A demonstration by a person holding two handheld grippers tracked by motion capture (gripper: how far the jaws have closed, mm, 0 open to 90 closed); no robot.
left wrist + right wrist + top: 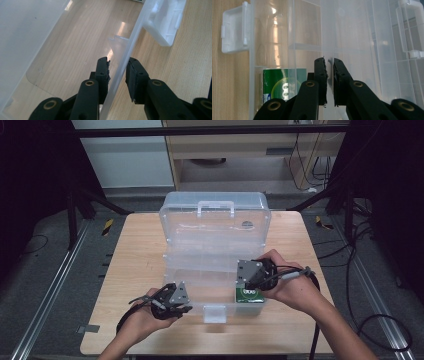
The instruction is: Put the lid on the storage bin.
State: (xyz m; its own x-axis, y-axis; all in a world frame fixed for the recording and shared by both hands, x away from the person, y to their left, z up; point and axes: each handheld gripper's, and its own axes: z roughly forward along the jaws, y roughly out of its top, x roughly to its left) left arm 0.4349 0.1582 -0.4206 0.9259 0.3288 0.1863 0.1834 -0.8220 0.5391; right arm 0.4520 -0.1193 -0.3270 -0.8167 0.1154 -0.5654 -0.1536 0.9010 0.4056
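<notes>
The clear storage box (215, 250) stands at the centre of the wooden table (125, 270), lid raised toward 12 o'clock, latch tab (215, 312) at 6 o'clock. Its long axis runs 9 to 3 o'clock.

The left gripper (182, 307) sits at the box's front-left corner. In the left gripper view, its jaws straddle the thin front wall (120, 67), one inside the box and one outside. A narrow gap remains on each side, so whether the pads press is not determinable.

The right gripper (247, 282) is at the front-right, pointing down into the box. Its jaws are nearly together, and the right gripper view shows an upright clear panel (329, 37) passing between them; this is judged a clamp on that panel.

The green packet (250, 295) lies in the front-right compartment, at 9 o'clock from the right jaws in the right gripper view. The right hand (285, 285) is the nearer one.
</notes>
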